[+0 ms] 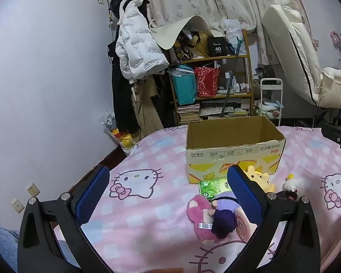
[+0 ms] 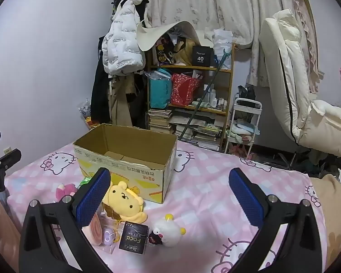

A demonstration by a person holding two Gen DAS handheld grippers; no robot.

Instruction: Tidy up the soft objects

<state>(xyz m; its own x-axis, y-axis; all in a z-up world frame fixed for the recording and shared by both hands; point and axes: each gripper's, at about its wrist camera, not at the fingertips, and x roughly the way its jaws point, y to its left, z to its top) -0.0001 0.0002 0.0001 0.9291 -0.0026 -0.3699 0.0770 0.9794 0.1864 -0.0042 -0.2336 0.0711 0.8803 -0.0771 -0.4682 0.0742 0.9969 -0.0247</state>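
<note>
An open, empty cardboard box [image 1: 235, 146] stands on the pink Hello Kitty bedsheet [image 1: 147, 216]; it also shows in the right wrist view [image 2: 125, 157]. In front of it lie a pink plush [image 1: 199, 213], a purple doll [image 1: 222, 216], a green tissue pack [image 1: 212, 187], a yellow bear plush [image 2: 124, 201], a white plush [image 2: 170, 231] and a black "Face" pack [image 2: 134, 237]. My left gripper [image 1: 168, 195] is open above the sheet, left of the toys. My right gripper [image 2: 169, 195] is open above the toys, empty.
A cluttered shelf [image 1: 216, 79] and hanging coats [image 1: 136, 52] stand behind the bed by the wall. A white chair [image 2: 307, 102] is at the right. A tan blanket [image 2: 336, 216] lies at the bed's right edge.
</note>
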